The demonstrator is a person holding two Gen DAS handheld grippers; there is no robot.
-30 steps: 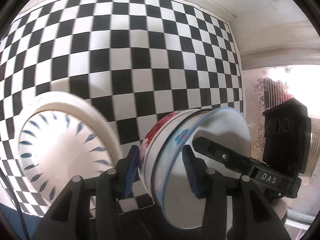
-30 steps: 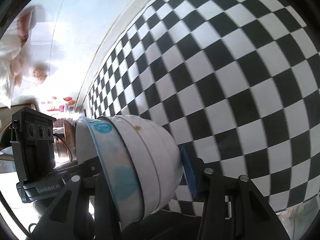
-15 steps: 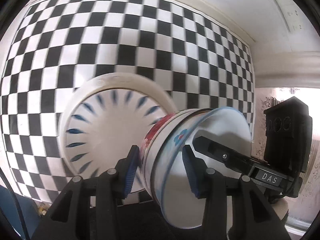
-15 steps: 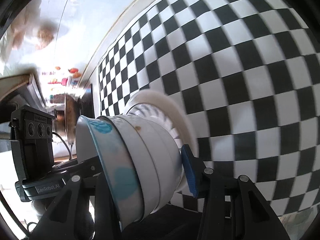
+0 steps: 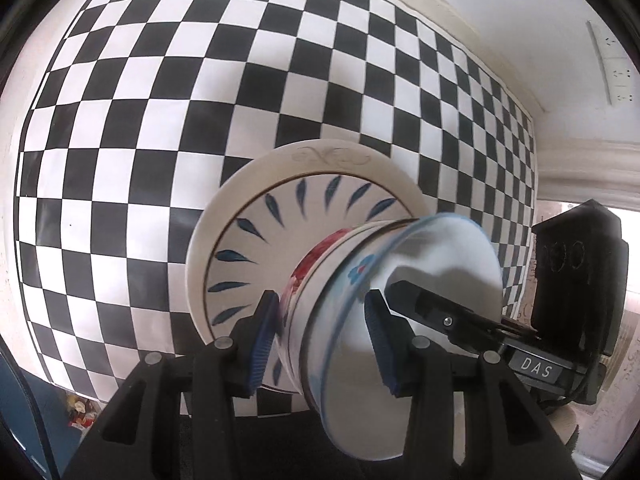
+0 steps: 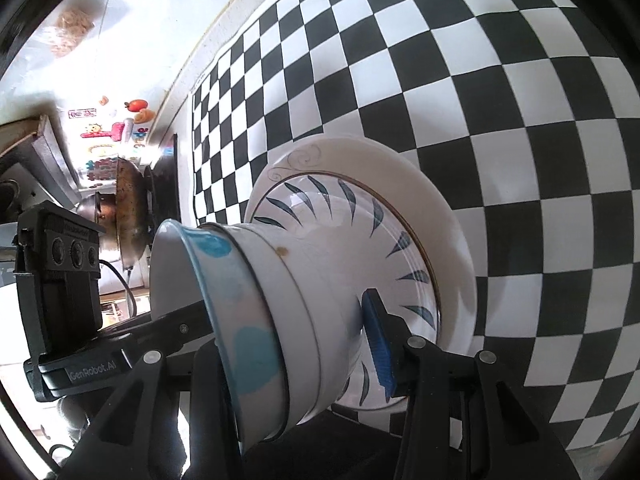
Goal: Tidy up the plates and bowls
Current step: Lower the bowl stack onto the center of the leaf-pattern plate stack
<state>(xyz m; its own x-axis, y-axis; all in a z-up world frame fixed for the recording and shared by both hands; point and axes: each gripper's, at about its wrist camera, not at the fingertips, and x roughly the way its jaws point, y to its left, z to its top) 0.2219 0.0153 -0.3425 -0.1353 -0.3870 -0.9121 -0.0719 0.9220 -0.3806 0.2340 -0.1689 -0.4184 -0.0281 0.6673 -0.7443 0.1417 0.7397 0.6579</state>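
A stack of nested bowls (image 5: pixel 400 272) is carried between both grippers; the top bowl is white with a blue rim and blue spots, and one below has a red flower print. My left gripper (image 5: pixel 322 344) is shut on one side of the stack's wall. My right gripper (image 6: pixel 292 344) is shut on the opposite side (image 6: pixel 272 304); its inner finger is hidden behind the bowls. The stack hangs tilted over a white plate with blue leaf marks (image 5: pixel 256 256), which lies on a larger white plate (image 6: pixel 440 216). I cannot tell whether the bowls touch the plates.
The plates rest on a black-and-white checkered cloth (image 5: pixel 160 120). A white wall with a socket strip (image 5: pixel 612 68) rises behind it. In the right wrist view a brown pan (image 6: pixel 128 208) and a white surface with colourful magnets (image 6: pixel 120 128) lie beyond the cloth's far edge.
Both grippers have carried the bowl stack sideways across the cloth. The plates, at the frame edge or out of sight a second ago, now lie right under the bowls. The grips are unchanged.
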